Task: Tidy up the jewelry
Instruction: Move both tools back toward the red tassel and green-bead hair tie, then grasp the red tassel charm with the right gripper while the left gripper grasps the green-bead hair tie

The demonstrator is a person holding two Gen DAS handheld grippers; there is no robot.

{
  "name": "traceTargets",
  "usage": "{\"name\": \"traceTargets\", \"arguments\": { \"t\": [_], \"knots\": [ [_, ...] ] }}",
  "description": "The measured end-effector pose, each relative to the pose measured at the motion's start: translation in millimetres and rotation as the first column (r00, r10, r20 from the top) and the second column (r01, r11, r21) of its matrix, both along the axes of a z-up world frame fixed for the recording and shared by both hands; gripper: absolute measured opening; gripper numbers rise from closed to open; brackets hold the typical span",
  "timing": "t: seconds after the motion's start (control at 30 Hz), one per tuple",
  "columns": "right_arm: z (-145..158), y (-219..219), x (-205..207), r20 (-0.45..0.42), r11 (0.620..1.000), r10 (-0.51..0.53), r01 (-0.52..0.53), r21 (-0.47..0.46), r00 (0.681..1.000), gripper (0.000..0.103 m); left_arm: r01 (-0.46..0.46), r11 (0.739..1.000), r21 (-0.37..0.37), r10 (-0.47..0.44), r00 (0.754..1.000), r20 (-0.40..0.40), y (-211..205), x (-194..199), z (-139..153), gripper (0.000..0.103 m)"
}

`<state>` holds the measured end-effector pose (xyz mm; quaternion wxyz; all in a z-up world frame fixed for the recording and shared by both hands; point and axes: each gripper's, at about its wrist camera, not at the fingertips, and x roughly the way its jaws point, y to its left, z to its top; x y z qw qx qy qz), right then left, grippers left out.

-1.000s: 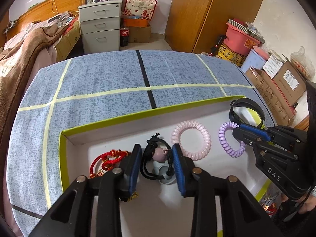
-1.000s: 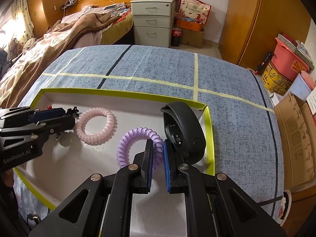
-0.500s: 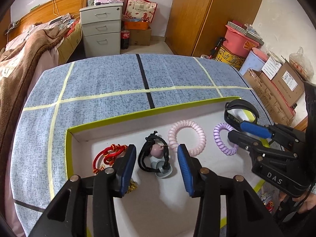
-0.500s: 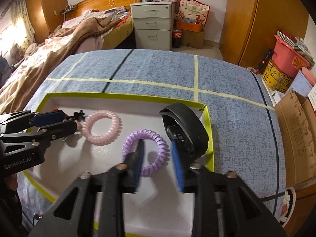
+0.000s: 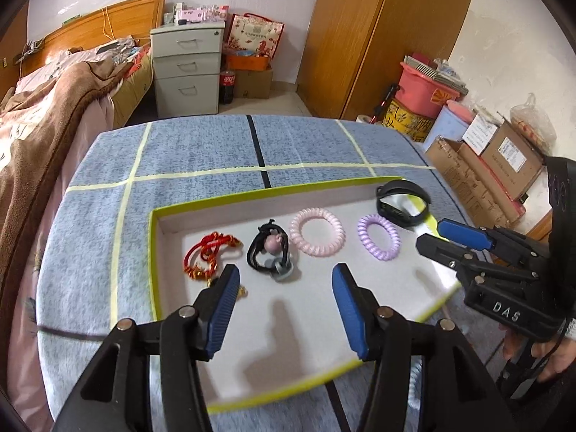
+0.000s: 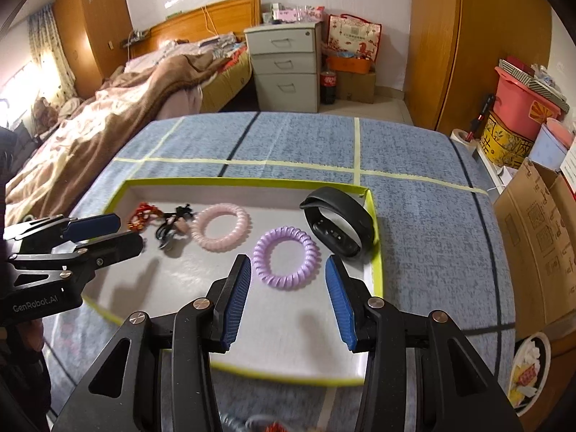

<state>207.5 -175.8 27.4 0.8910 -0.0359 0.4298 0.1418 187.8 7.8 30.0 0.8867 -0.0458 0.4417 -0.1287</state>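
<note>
A shallow white tray with a yellow-green rim (image 5: 201, 206) (image 6: 376, 237) lies on the blue tablecloth. In it, left to right, lie a red cord bracelet (image 5: 208, 253) (image 6: 143, 212), a black hair tie with a pink bead (image 5: 270, 252) (image 6: 172, 228), a pink coil hair tie (image 5: 316, 227) (image 6: 220, 226), a purple coil hair tie (image 5: 378, 237) (image 6: 286, 257) and a black wristband (image 5: 403, 203) (image 6: 336, 221). My left gripper (image 5: 284, 284) (image 6: 118, 232) is open and empty, above the tray near the black hair tie. My right gripper (image 6: 286, 280) (image 5: 428, 234) is open and empty, just short of the purple hair tie.
The table (image 5: 201, 151) carries yellow and black tape lines. A bed (image 6: 108, 115) stands at the left, a grey drawer unit (image 5: 187, 68) behind, a wardrobe and cardboard boxes (image 5: 496, 165) at the right. A paper plate (image 6: 529, 370) lies beyond the table's right edge.
Both grippers have opened and pulled back and up from the tray. The right one let go of the purple hair tie; the left one opened around the black hair tie, which stays put.
</note>
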Motion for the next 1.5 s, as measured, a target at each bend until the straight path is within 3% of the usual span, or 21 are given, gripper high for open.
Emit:
{"name": "traceTargets", "arguments": {
  "t": [0.23,0.47,0.67,1.0,1.5],
  "knots": [
    [15,-19,-32,0.044,1.0,-0.015,0.014,0.029,0.999,0.044,-0.023,0.999,-0.026,0.025,0.998,0.058,11,-36,13,0.057],
    [11,-36,-64,0.047,0.999,-0.015,0.013,0.047,0.999,0.044,-0.034,0.998,-0.044,0.038,0.996,0.085,16,-72,13,0.057],
    [-4,-39,-89,0.024,0.999,0.042,-0.042,0.013,0.999,0.044,-0.049,0.997,-0.06,0.054,0.996,0.073,24,-99,1,0.057],
    [-29,-47,-110,-0.015,0.994,0.088,-0.087,0.06,0.996,0.044,-0.115,0.991,-0.072,0.117,0.992,0.035,46,-132,-20,0.057],
    [-47,-28,-117,-0.041,0.989,0.145,-0.146,-0.03,0.989,0.044,-0.091,0.993,-0.079,0.092,0.996,0.01,41,-143,-33,0.057]
  ]
}}
